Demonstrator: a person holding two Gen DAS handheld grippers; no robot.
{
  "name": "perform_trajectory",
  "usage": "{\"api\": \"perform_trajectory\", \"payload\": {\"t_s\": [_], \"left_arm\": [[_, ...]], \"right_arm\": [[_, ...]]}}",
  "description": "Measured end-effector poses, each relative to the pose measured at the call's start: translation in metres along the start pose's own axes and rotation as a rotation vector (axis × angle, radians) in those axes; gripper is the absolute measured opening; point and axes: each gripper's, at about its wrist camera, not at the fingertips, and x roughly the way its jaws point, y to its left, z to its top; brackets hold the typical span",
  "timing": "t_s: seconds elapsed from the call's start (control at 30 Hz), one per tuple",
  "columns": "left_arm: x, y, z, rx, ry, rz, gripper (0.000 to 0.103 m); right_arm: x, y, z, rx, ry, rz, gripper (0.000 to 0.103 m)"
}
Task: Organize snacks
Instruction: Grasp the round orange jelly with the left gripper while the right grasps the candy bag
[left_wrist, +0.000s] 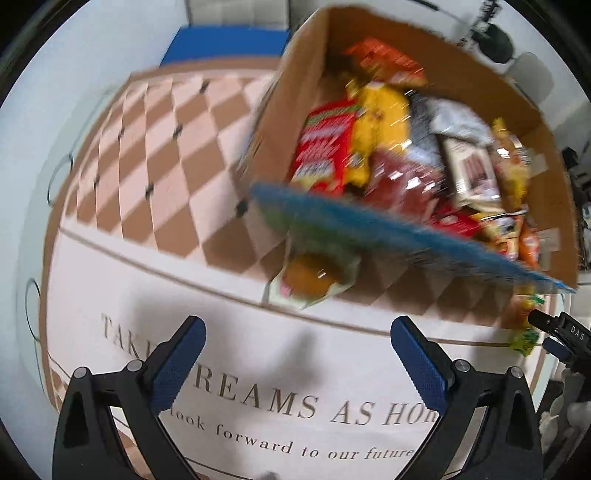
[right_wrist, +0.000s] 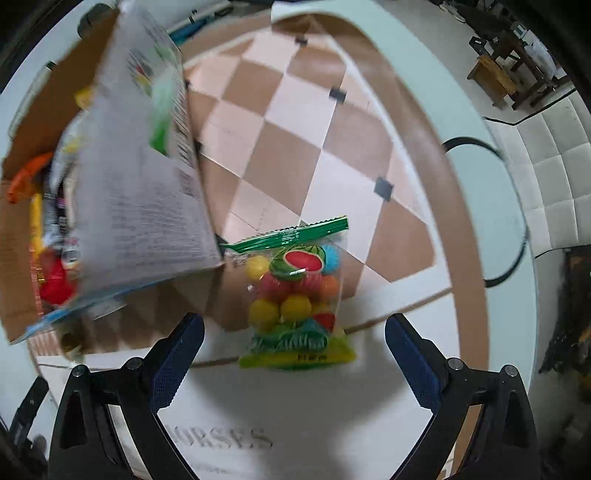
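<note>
A cardboard box (left_wrist: 458, 70) full of snack packets stands on the checkered cloth; it also shows in the right wrist view (right_wrist: 33, 110). A large flat snack package with a blue edge (left_wrist: 388, 236) is blurred over the box's near rim; its grey printed back shows in the right wrist view (right_wrist: 136, 192). A clear bag of coloured fruit candy (right_wrist: 295, 291) lies on the cloth beside the box, just ahead of my open, empty right gripper (right_wrist: 293, 339). My left gripper (left_wrist: 297, 339) is open and empty, short of the box. A small orange-and-green packet (left_wrist: 314, 277) lies before it.
The round white table (right_wrist: 476, 173) carries a brown-and-pink checkered cloth (left_wrist: 155, 147) with printed text. The right gripper's tip (left_wrist: 554, 328) shows at the left wrist view's right edge. A white padded seat (right_wrist: 554, 177) and wooden furniture (right_wrist: 495, 77) stand beyond the table.
</note>
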Motion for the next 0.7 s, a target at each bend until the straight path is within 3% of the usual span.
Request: {"api": "perform_trajectory", "payload": {"t_s": [0.1, 0.17, 0.23, 0.33, 0.7], "left_arm": [[0.018, 0.014, -0.002, -0.061, 0.048, -0.029, 0.103], [0.027, 0.023, 0.000, -0.103, 0.074, -0.046, 0.103], [0.034, 0.030, 0.002, -0.153, 0.087, -0.087, 0.103], [0.040, 0.033, 0.004, -0.209, 0.081, -0.143, 0.103], [0.073, 0.023, 0.010, -0.262, 0.043, -0.162, 0.102]], "right_arm": [[0.016, 0.006, 0.000, -0.006, 0.022, -0.006, 0.095], [0.020, 0.010, -0.003, -0.010, 0.021, -0.014, 0.076], [0.021, 0.015, -0.010, -0.020, 0.011, -0.039, 0.069], [0.022, 0.020, -0.024, -0.027, 0.014, -0.032, 0.066], [0.027, 0.025, -0.057, -0.059, 0.027, -0.073, 0.064]]}}
